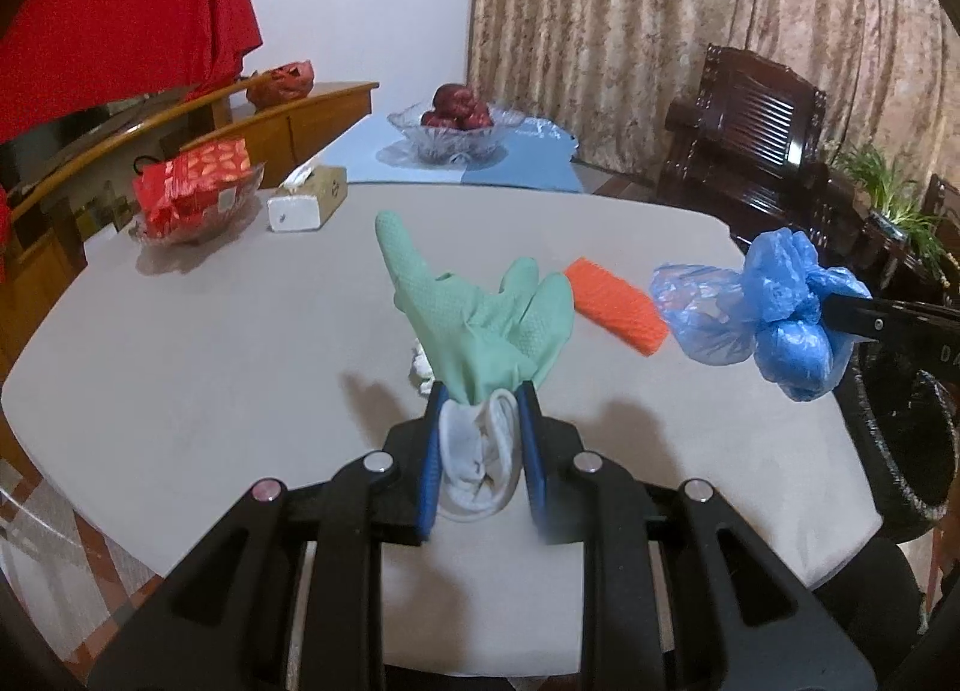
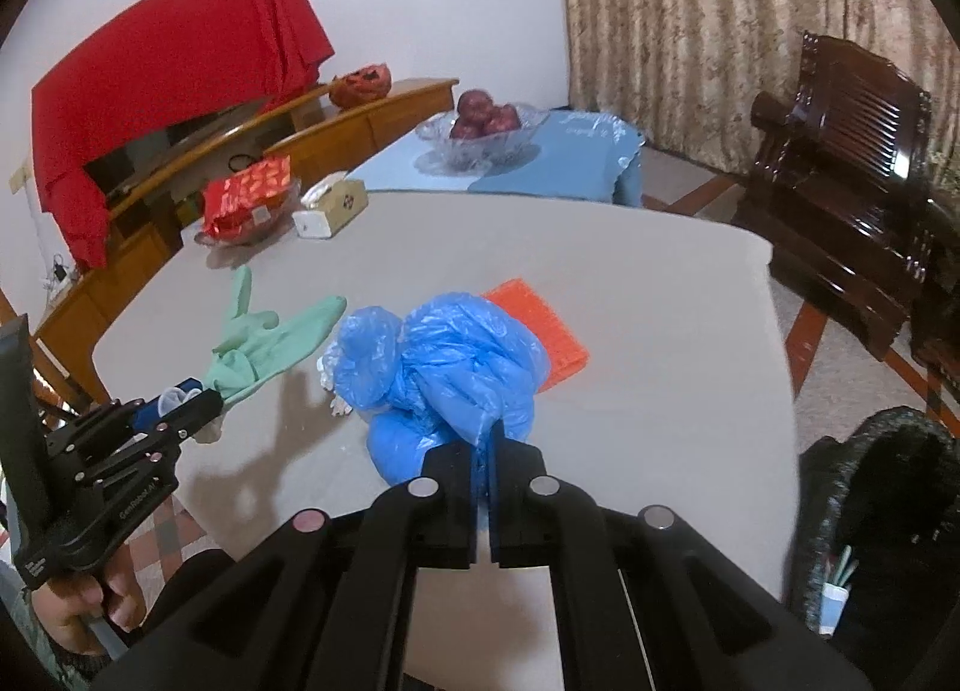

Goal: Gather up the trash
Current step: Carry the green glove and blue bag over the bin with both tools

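Observation:
My left gripper [image 1: 480, 421] is shut on the white cuff of a green rubber glove [image 1: 480, 307], held up above the grey table [image 1: 210, 361]; the glove also shows in the right wrist view [image 2: 270, 343]. My right gripper [image 2: 483, 451] is shut on a bunch of crumpled blue plastic bags [image 2: 456, 367], held above the table's right part; the bags also show in the left wrist view [image 1: 768, 307]. An orange sponge [image 1: 618, 307] lies on the table behind them. A small white crumpled scrap [image 1: 422, 370] lies on the table under the glove.
A black-lined trash bin [image 2: 876, 517] stands off the table's right edge, with some trash inside. At the table's far left are a tissue box [image 1: 312, 199] and a glass bowl of red packets [image 1: 198, 193]. A fruit bowl [image 1: 456, 126], dark wooden chairs [image 1: 750, 138].

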